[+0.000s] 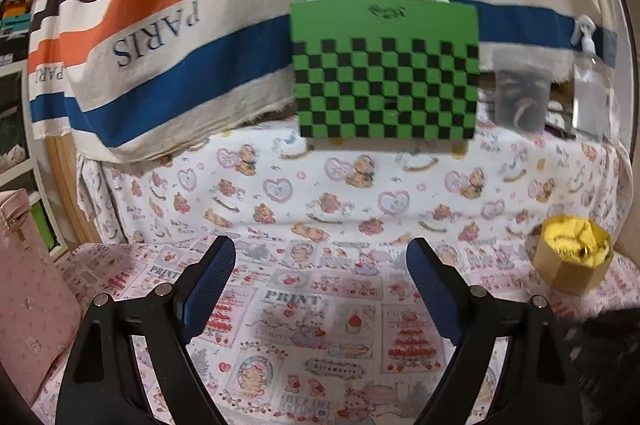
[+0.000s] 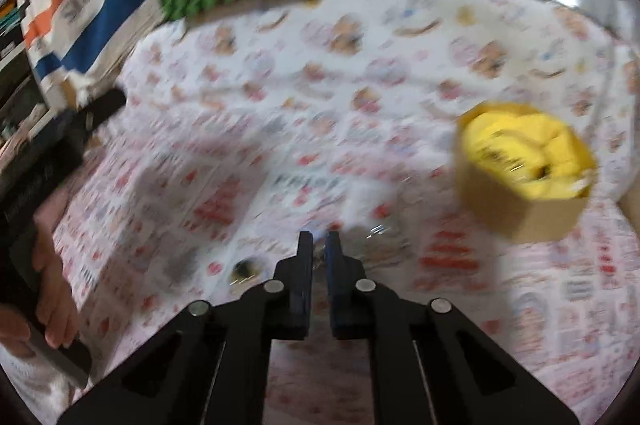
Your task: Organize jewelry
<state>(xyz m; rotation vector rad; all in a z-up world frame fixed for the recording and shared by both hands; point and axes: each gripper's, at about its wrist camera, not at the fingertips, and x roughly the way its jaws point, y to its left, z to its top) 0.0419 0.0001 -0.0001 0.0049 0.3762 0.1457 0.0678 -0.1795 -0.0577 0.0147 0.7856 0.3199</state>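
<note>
Jewelry [image 2: 244, 271] lies loose and blurred on the table [image 2: 360, 105] by my nearly shut right tongs [image 2: 319, 239], grip uncertain, while my left tongs [image 1: 320, 257] gape empty and the yellow-lined box [image 2: 524, 169] toward the right edge awaits, so I judge most sorting remains.

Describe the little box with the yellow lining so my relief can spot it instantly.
Start from the tall green-and-black checkered box at the back of the cartoon-print cloth. Come forward and right to the cloth's edge: the small hexagonal tan cardboard box sits there alone. Only it is open-topped and stuffed with bright yellow padding.
</note>
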